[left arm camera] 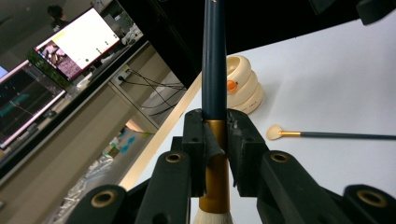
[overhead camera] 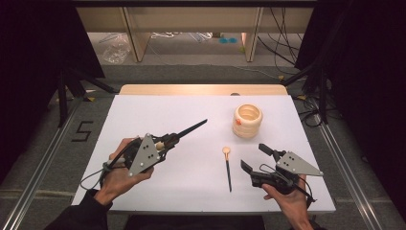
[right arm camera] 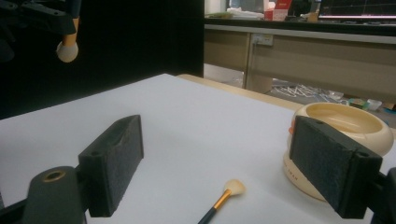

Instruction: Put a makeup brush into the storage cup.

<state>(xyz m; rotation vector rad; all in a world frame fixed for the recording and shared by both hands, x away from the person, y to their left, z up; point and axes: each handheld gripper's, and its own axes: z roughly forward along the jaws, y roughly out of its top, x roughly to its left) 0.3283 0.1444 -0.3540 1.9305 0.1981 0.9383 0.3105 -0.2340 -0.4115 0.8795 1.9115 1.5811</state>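
Brush handle is what matters: your left gripper (overhead camera: 165, 142) has its jaws clamped on the gold ferrule of a big brush (overhead camera: 189, 130), whose long dark handle points away from you and to the right, toward the pot (overhead camera: 247, 120). The white bristle tuft sits behind the jaws, at the hand's end, so the handle tip leads. Pot and tip are well apart, with bare white table (overhead camera: 143, 115) between them.

Your right gripper (overhead camera: 256, 158) rests low on the table with its jaws wide apart and nothing in them. It is the nearer one to the small brush (overhead camera: 228, 166), which lies flat just to its left, long axis running toward and away from you, pale fan tip at the far end near the pot.

The pot is a cream, ribbed, glossy cup, open at the top, upright, with an orange mark on its side. Both handles are slim, smooth and dark; the jaw pads look like black foam.
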